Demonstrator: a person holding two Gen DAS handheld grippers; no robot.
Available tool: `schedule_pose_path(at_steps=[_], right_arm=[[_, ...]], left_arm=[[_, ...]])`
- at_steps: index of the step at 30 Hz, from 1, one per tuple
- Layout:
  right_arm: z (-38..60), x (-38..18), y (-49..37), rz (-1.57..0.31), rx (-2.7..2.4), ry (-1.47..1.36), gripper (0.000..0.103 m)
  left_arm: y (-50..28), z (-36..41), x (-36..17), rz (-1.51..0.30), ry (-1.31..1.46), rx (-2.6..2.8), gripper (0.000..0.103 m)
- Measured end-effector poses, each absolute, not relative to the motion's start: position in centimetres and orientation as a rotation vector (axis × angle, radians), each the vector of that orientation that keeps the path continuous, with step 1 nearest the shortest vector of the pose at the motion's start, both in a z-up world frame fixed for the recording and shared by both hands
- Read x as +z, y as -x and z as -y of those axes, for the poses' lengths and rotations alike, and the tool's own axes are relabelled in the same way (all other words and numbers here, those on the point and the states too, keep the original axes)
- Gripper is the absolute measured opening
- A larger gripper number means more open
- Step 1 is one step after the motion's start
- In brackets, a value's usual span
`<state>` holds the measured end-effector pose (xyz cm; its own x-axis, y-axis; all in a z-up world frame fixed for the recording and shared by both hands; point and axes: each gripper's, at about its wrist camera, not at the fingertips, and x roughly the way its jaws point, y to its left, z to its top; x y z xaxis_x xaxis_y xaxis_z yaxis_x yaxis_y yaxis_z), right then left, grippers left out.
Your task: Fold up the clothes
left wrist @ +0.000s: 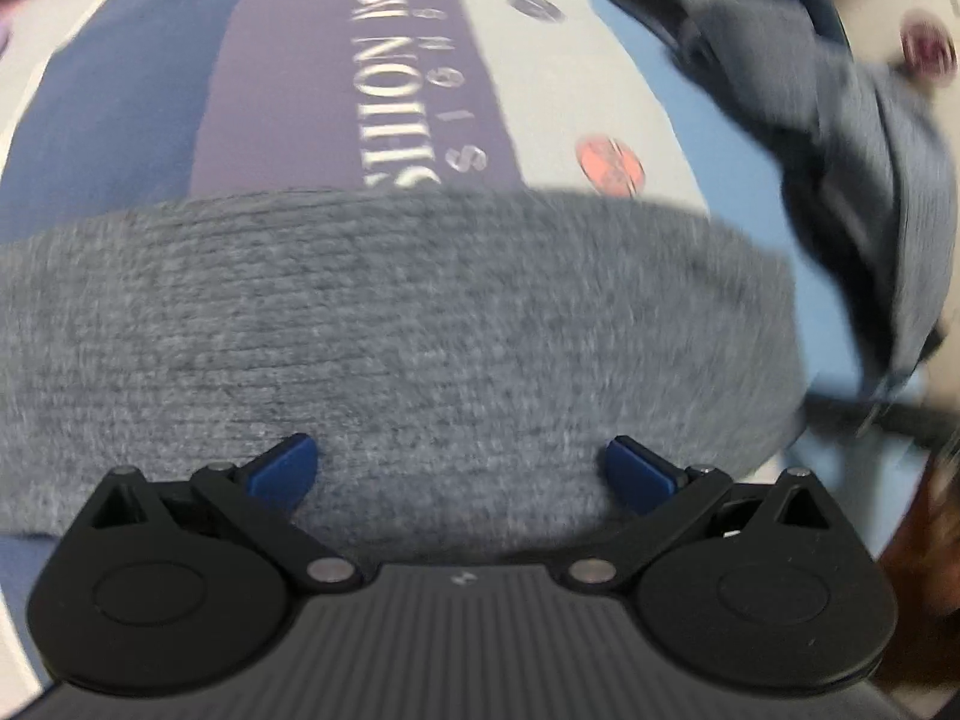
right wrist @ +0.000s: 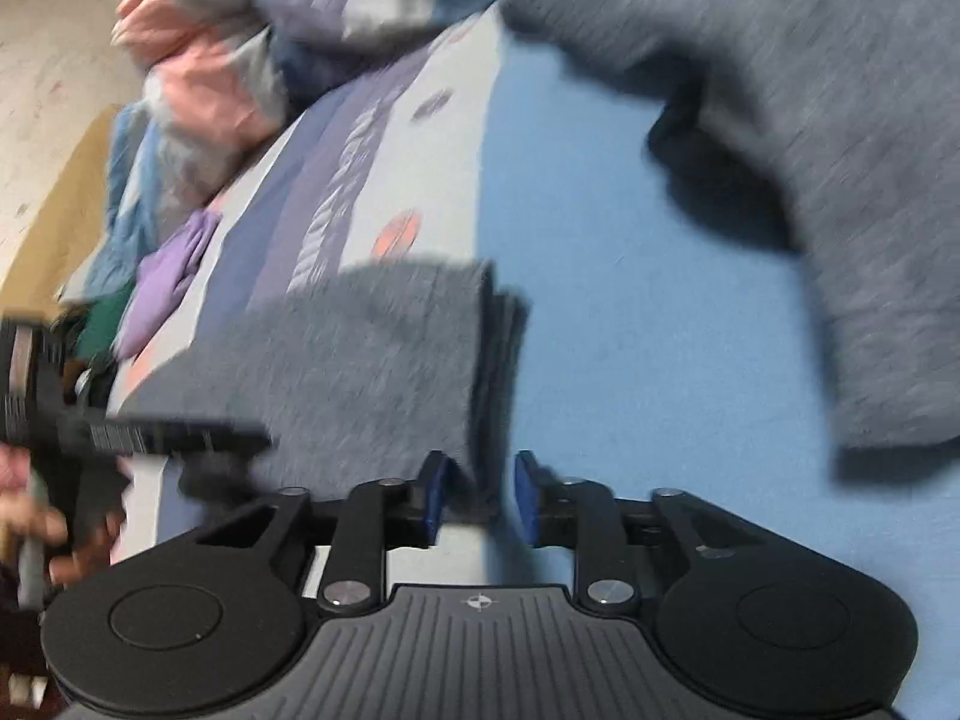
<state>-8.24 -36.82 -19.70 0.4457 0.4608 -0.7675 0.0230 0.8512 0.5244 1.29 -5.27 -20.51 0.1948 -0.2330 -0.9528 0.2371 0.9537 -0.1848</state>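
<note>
A grey knit garment (left wrist: 390,324) lies folded on the blue striped bedsheet (left wrist: 120,102). My left gripper (left wrist: 461,468) is open, its blue fingertips spread wide just over the garment's near edge, holding nothing. In the right wrist view the same folded garment (right wrist: 360,348) lies left of centre, and a loose grey part of it (right wrist: 840,150) hangs or lies at the upper right. My right gripper (right wrist: 477,495) is partly open with its jaws on either side of the folded garment's near corner, not pressed together. The left gripper (right wrist: 138,432) shows blurred at the left there.
A pile of crumpled clothes (right wrist: 204,66) in pink, white and blue lies at the far end of the bed, with a purple piece (right wrist: 174,270) beside it. A dark grey and blue garment (left wrist: 840,138) hangs blurred at the right of the left wrist view.
</note>
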Motion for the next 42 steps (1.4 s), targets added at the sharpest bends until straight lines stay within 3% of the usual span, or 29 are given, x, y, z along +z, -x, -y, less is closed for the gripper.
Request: schedule_pose_path(at_steps=[3, 11, 14, 15, 17, 18, 24, 29, 32, 35, 38, 42], right_arm=[[37.6, -19.0, 9.2, -1.039, 0.207, -0.609, 0.049], [34.5, -21.7, 13.2, -0.993, 0.05, -0.945, 0.051], [32.7, -23.9, 13.1, -0.921, -0.031, -1.125, 0.058], [32.2, -24.5, 12.9, -0.896, -0.06, -1.177, 0.056], [31.5, -25.0, 12.3, -0.854, -0.13, -1.235, 0.024], [31.3, -24.8, 11.8, -0.833, -0.154, -1.234, 0.016], [30.7, -17.9, 9.9, -0.653, 0.005, -1.004, 0.014], [31.2, -22.5, 8.2, -0.815, -0.182, -0.937, 0.014], [30.7, -22.7, 8.3, -0.811, -0.213, -0.907, 0.015], [29.7, -21.4, 8.5, -0.813, -0.256, -0.832, 0.026], [27.5, -18.9, 9.3, -0.828, -0.413, -0.632, 0.043], [22.5, -15.6, 10.8, -0.776, -0.361, -0.471, 0.044]], left_arm=[[0.3, 6.4, -20.7, -1.298, -0.091, -0.325, 0.103], [3.7, 3.1, -16.4, -1.119, 0.079, -0.369, 0.103], [4.5, 2.2, -16.4, -1.111, 0.124, -0.432, 0.103], [4.4, 2.4, -16.7, -1.129, 0.131, -0.458, 0.103], [4.3, 2.9, -17.4, -1.162, 0.101, -0.511, 0.103], [4.5, 3.1, -17.8, -1.177, 0.063, -0.536, 0.103], [5.4, 1.7, -16.7, -1.159, 0.094, -0.642, 0.103], [5.5, -0.9, -17.5, -1.214, 0.139, -0.622, 0.103], [5.7, -4.3, -17.1, -1.181, 0.148, -0.561, 0.103], [5.4, -8.9, -16.8, -1.158, 0.175, -0.462, 0.103], [4.7, -13.5, -16.8, -1.143, 0.196, -0.36, 0.103], [2.9, -19.3, -17.6, -1.137, 0.313, -0.265, 0.103]])
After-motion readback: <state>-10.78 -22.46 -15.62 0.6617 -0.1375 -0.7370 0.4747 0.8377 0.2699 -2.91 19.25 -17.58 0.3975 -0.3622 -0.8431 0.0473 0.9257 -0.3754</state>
